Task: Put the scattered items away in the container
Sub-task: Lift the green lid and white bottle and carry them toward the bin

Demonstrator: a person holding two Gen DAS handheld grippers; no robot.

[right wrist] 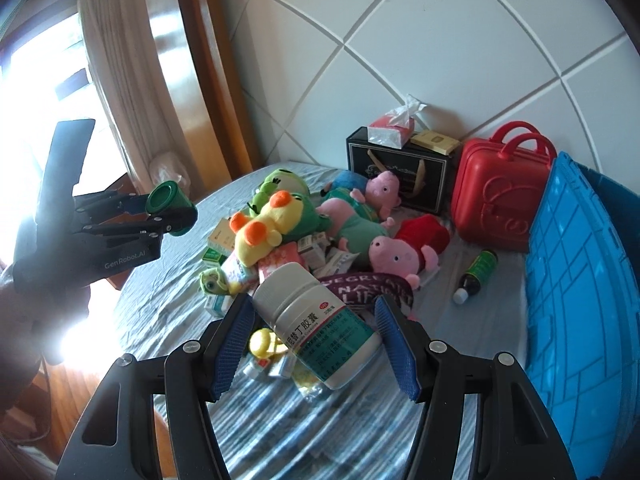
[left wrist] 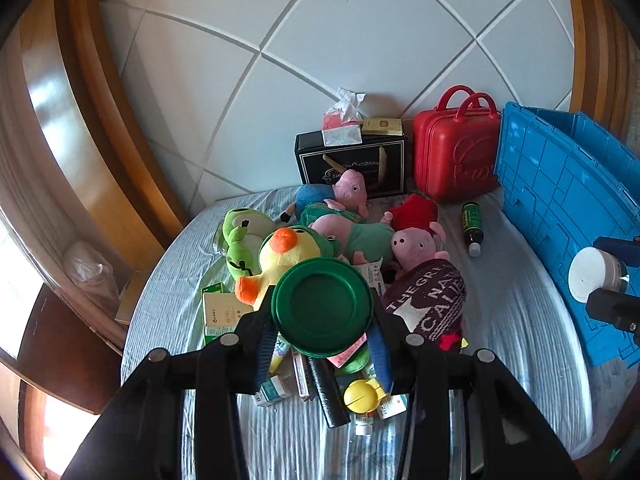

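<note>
My left gripper point(left wrist: 320, 344) is shut on a green round container point(left wrist: 322, 307), held above the pile of items on the bed; it also shows in the right wrist view point(right wrist: 168, 204). My right gripper point(right wrist: 316, 344) is shut on a white medicine bottle point(right wrist: 316, 320) with a teal label, held tilted above the bed; the bottle also shows at the right edge of the left wrist view point(left wrist: 596, 274). The blue plastic crate point(left wrist: 560, 208) stands at the right point(right wrist: 576, 280). Plush toys, a yellow duck point(left wrist: 280, 260) and pink pigs point(left wrist: 416, 246), lie among small boxes.
A red case point(left wrist: 454, 152) and a black gift box point(left wrist: 352, 164) with a tissue pack stand at the wall. A dark green bottle point(left wrist: 472, 226) lies near the crate. A rolled dark towel point(left wrist: 428, 300), a yellow-capped bottle point(left wrist: 362, 398) and medicine boxes lie close. Wooden frame at left.
</note>
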